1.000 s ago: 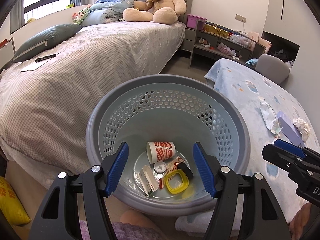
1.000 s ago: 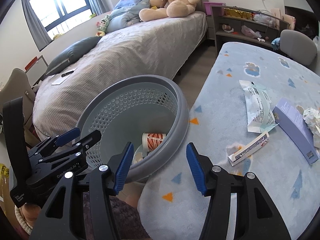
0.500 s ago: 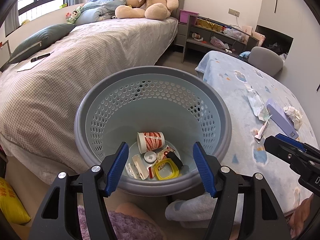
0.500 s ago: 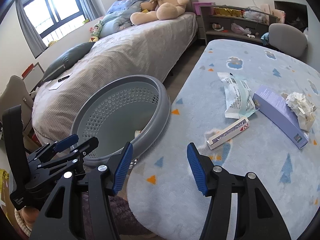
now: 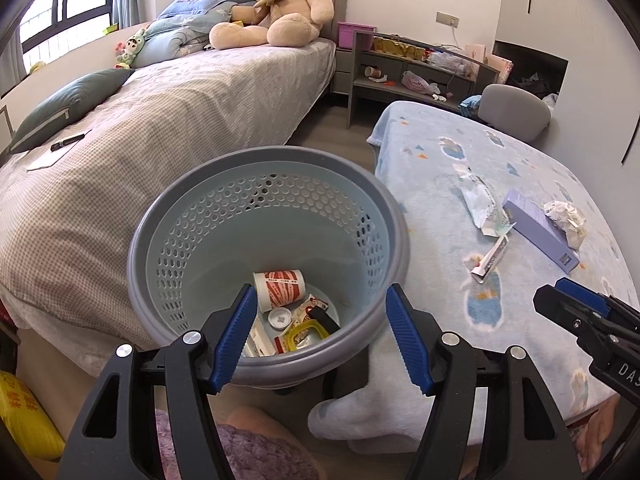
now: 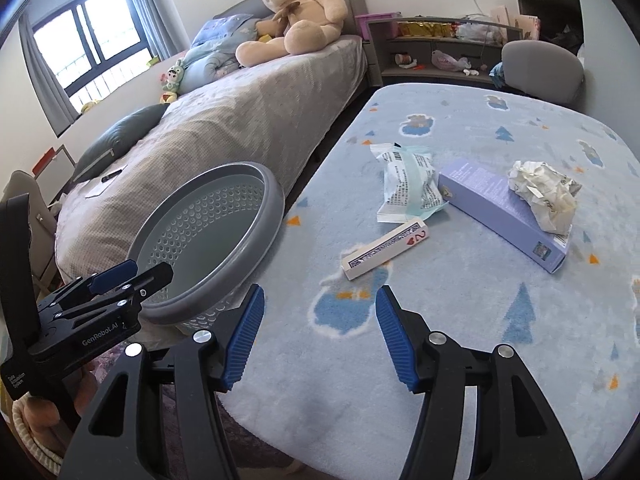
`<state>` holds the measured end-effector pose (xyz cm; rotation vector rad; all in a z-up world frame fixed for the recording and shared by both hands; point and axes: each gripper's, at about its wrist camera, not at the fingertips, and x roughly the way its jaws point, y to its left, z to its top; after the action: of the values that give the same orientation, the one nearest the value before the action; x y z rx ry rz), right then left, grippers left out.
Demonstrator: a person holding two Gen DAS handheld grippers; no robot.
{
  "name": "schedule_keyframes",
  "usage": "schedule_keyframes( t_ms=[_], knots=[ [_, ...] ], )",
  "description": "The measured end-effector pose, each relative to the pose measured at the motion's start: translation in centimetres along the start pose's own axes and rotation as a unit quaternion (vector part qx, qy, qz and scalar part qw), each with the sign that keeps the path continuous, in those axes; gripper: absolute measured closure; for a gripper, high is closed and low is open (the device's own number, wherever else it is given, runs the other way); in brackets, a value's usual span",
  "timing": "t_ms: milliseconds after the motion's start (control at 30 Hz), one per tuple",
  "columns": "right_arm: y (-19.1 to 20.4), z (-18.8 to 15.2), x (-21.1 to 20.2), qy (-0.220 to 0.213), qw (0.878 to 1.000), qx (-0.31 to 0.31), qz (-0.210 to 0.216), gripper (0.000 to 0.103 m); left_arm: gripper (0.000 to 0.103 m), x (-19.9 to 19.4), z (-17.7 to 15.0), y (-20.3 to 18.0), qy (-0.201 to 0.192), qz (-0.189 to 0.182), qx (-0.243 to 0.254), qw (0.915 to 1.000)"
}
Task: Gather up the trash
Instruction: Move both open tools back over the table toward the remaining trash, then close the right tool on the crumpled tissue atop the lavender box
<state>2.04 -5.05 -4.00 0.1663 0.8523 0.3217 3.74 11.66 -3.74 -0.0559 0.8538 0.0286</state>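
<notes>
A grey perforated basket [image 5: 268, 216] stands upright just beside the blue blanket's [image 6: 460, 312] left edge, holding a red-striped paper cup [image 5: 280, 289] on its side. On the blanket lie a pale wrapper [image 6: 408, 184], a slim carton [image 6: 386, 254] below it, a lilac box [image 6: 500, 212] and crumpled paper [image 6: 542, 194] on the box's far end.

**Right wrist view: trash on desk, tool empty**

I see my right tool [image 6: 320, 334] above the blue patterned cover of the desk [image 6: 460, 320], its blue pads apart and nothing between them. Ahead lie a playing-card box [image 6: 385, 249], a white wrapper [image 6: 408, 184], a lilac carton [image 6: 496, 208] and crumpled paper [image 6: 544, 194] resting on that carton. A grey basket [image 6: 256, 236] stands at the desk's left edge, the left tool [image 6: 116, 284] beside it.
</notes>
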Motion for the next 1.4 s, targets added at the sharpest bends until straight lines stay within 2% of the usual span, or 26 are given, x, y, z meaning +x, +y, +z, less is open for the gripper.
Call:
schedule_keyframes(
  t_ms=[467, 833, 1100, 1300, 1400],
  knots=[
    [-5.9, -1.2, -4.1, -0.025, 0.999, 0.033, -0.033, 0.043, 0.039, -0.5, 0.2, -6.6, -0.002, -0.030, 0.038, 0.9988],
    [-11.2, -0.3, -6.1, -0.036, 0.996, 0.037, -0.074, 0.043, 0.039, 0.0, 0.6, -10.7, 0.004, -0.044, 0.053, 0.9977],
    [-14.3, 1.7, -5.3, -0.031, 0.994, 0.021, -0.098, 0.043, 0.039, 0.8, 1.5, -12.3, 0.010, -0.049, 0.053, 0.9973],
    [-15.7, 3.4, -3.5, -0.023, 0.995, 0.019, -0.096, 0.040, 0.039, 2.3, 1.9, -13.2, 0.017, -0.044, 0.060, 0.9971],
    [-16.1, 4.2, -2.3, -0.017, 0.995, 0.015, -0.096, 0.033, 0.039, 3.1, 2.1, -13.4, 0.022, -0.040, 0.061, 0.9971]
  ],
)
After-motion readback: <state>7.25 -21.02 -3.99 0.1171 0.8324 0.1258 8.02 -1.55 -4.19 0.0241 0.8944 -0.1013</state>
